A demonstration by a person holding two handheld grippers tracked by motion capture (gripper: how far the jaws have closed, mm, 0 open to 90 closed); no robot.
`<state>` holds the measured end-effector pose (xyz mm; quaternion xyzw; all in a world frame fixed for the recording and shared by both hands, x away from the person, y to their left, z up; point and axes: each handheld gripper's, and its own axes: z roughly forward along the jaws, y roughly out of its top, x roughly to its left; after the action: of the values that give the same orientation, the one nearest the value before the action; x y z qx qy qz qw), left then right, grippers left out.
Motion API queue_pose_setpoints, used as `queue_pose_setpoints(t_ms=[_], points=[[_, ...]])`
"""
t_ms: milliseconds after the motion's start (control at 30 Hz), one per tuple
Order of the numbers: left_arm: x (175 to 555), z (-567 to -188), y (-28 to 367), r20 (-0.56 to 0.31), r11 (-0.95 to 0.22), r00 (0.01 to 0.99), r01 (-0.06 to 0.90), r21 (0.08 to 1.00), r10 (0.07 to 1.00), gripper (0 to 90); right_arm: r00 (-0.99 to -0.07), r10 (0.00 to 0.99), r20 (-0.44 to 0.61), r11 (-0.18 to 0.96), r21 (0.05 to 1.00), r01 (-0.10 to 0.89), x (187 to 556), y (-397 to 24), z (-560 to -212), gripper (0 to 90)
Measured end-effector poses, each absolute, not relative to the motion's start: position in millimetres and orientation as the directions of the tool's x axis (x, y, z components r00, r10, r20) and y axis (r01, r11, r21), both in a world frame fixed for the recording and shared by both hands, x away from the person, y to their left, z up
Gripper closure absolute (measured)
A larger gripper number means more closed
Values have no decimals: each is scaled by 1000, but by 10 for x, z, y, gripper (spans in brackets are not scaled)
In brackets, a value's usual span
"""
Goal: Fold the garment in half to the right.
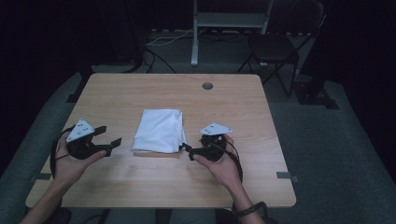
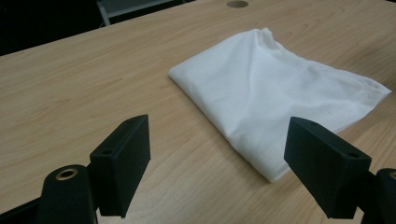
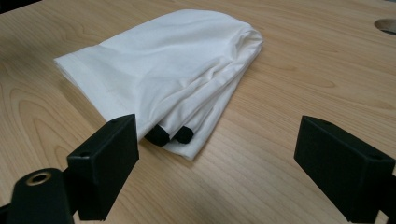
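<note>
A folded white cloth [image 1: 159, 130] lies flat near the middle of the wooden table [image 1: 224, 107]. My left gripper [image 1: 108, 135] stands open to the cloth's left, a short gap away, held in a hand. In the left gripper view its jaws [image 2: 217, 128] are wide apart with the cloth [image 2: 275, 93] just ahead. My right gripper [image 1: 189, 151] is at the cloth's near right corner, open. In the right gripper view [image 3: 217, 126] nothing sits between its jaws, and the cloth [image 3: 163, 70] lies ahead to the left. Two small black rounded ends [image 3: 173, 135] poke out from under its near fold.
A round cable hole [image 1: 207, 86] sits in the table's far middle. Beyond the table stand a dark folding chair [image 1: 275, 46] and a grey metal stand [image 1: 195, 37] on the carpet. Bare wood surrounds the cloth on all sides.
</note>
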<state>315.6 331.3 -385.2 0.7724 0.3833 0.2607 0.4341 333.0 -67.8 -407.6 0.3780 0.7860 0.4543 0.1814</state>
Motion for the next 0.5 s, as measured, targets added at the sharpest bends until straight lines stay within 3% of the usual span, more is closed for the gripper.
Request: queue_pose_setpoints(t_ms=[500], points=[[3008, -3886, 3510, 46, -298, 550, 377, 877, 834, 223, -627, 777, 46, 291, 858, 424, 3218, -906, -4032, 134]])
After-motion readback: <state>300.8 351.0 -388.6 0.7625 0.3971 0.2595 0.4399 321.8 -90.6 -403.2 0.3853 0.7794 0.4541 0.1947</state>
